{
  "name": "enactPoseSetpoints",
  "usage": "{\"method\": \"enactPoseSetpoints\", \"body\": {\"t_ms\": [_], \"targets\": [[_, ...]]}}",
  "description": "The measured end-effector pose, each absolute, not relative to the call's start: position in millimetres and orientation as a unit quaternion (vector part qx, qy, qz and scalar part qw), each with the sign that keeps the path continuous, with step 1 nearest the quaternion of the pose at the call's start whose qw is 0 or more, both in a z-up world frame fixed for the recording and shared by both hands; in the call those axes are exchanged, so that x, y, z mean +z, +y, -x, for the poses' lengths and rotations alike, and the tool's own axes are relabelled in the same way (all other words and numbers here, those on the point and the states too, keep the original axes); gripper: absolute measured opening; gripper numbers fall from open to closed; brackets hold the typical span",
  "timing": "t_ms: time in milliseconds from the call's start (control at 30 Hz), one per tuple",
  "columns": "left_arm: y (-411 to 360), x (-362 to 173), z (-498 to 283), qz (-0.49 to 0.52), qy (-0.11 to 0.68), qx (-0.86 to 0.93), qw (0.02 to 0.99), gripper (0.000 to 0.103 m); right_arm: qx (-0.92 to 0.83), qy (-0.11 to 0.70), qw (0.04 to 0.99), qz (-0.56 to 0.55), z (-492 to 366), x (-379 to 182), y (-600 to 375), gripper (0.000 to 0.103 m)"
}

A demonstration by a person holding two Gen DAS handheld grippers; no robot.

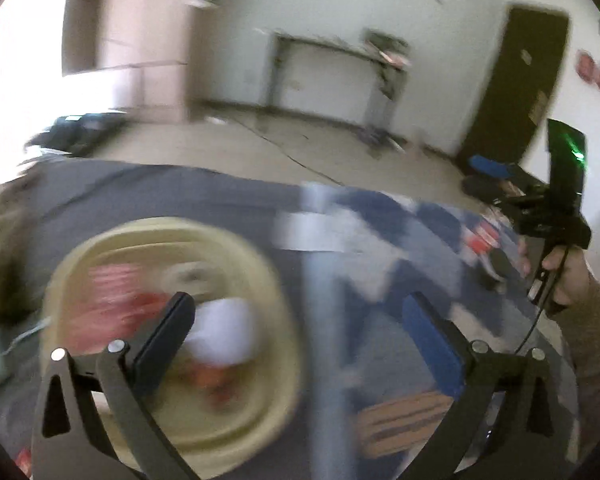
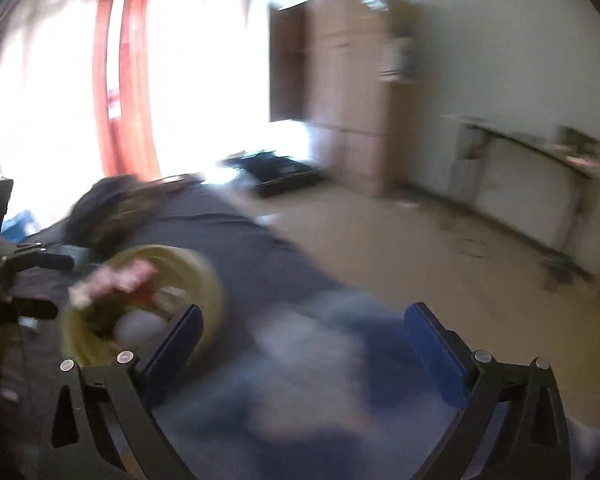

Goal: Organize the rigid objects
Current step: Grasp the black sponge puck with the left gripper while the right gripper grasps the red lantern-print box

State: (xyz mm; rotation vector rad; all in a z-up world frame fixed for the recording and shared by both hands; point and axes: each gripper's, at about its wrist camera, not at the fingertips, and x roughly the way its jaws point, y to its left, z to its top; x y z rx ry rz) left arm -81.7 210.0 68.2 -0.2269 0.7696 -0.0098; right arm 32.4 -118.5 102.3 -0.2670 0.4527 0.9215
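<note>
Both frames are badly blurred. The left tool [image 1: 298,312] and right tool [image 2: 302,322] both gape wide, with nothing between the fingers. The cream basket [image 1: 168,240] near the left edge of the grey-covered tabletop [image 1: 140,188] already holds several items (red and white; identity unclear). Other objects [image 1: 488,240] lie loose toward the right edge, so sorting looks partly done, judging by that.

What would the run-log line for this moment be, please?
left hand-held gripper: open, empty | right hand-held gripper: open, empty | basket: holds items | view: blurred
</note>
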Motion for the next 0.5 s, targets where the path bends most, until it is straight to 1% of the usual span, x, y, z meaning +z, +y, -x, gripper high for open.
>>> {"method": "enactPoseSetpoints", "body": {"t_ms": [33,133,267,400,500], "targets": [[190.8,64.1,58.6,0.105,0.385,-0.023,0.917,0.103,0.404,0.222,0.879,0.117,-42.8,99.3,-164.5,0.103],[143.3,47.0,-4.9,0.111,0.411,-0.058,0.903,0.103,0.337,0.254,0.903,0.085,-63.3,76.5,-252.9,0.103],[84.8,19.1,-68.2,0.127,0.446,-0.077,0.882,0.103,0.307,0.298,0.903,0.036,-71.2,32.2,-321.5,0.103],[34.4,5.0,-82.8,0.104,0.457,-0.11,0.876,0.103,0.286,0.303,0.908,0.039,-63.9,4.9,-350.4,0.103],[-12.9,-0.5,-82.5,0.09,0.46,-0.149,0.871,0.103,0.27,0.31,0.912,0.016,-92.0,4.8,-369.2,0.103]]}}
